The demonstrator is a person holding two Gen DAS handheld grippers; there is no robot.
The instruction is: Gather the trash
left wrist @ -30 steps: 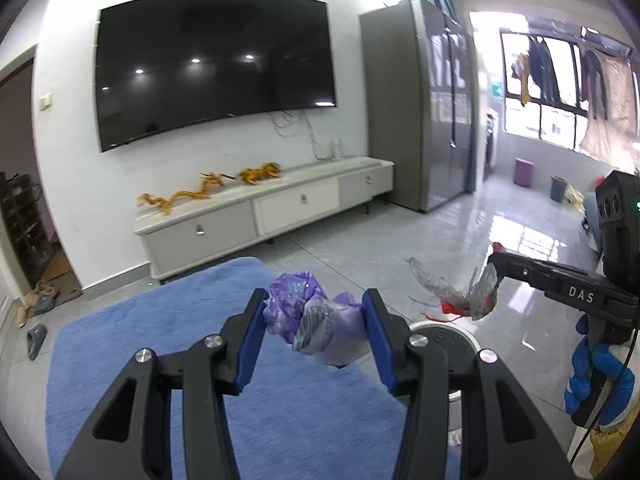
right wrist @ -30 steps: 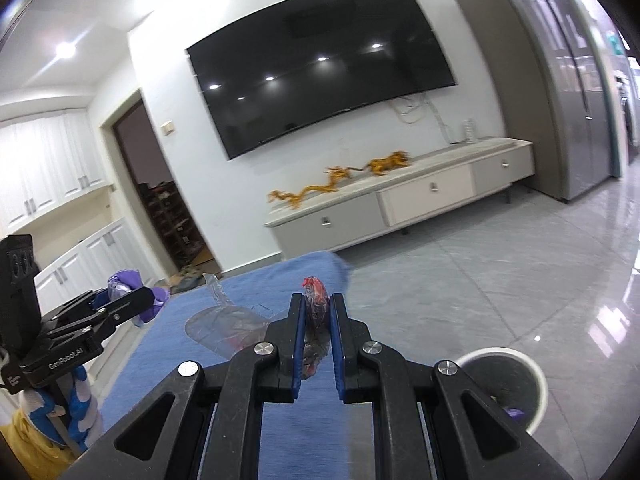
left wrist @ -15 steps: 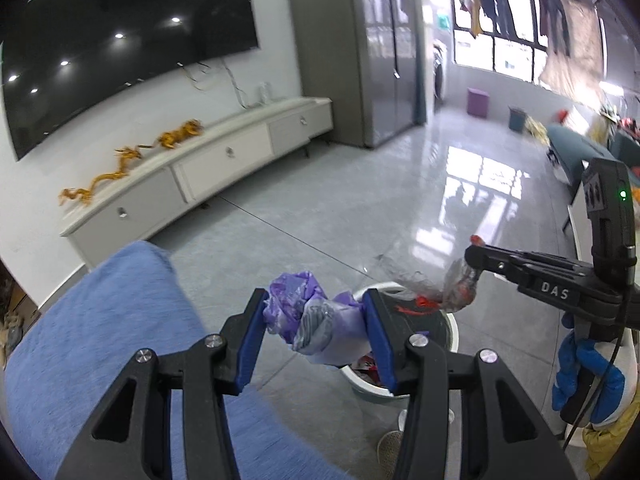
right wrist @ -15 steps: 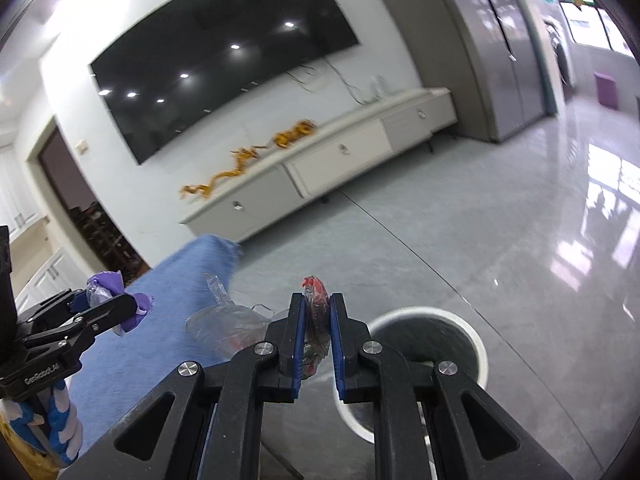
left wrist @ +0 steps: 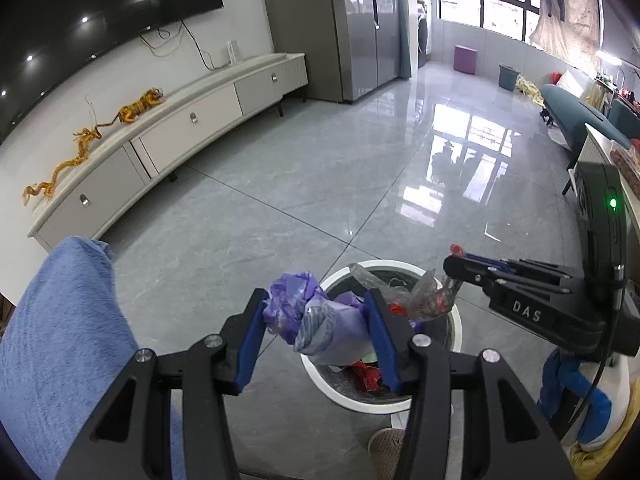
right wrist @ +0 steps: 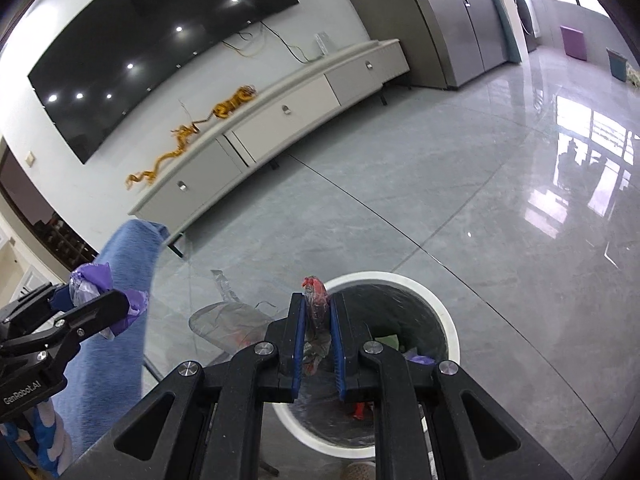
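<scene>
Now, view by view.

Left wrist view
- Left gripper: clamped on a purple wad, blue pads pressing it from both sides.
- Wad position: held in the air over the near-left rim of the bin; its right part overlaps the bin's mouth.
- Bin: white, round, dark liner, standing on the grey floor; red and green scraps lie inside.
- Right gripper: reaches in from the right over the bin, pinching a clear wrapper with red print; the wrapper hangs above the bin's opening.
- Blue cloth: covers the surface at lower left, just beside the left gripper.
- Cabinet: low and white along the wall, gold dragon on top, TV above.

Right wrist view
- Right gripper: narrow, closed on the wrapper; a red tip sticks up between the pads, and the clear part trails down to the left.
- Bin: directly beneath and ahead of the pads; the wrapper sits above its left rim.
- Left gripper: at the left edge, holding the wad over the cloth, apart from the bin in this view.
- Cabinet: along the far wall, dragon on it.
</scene>
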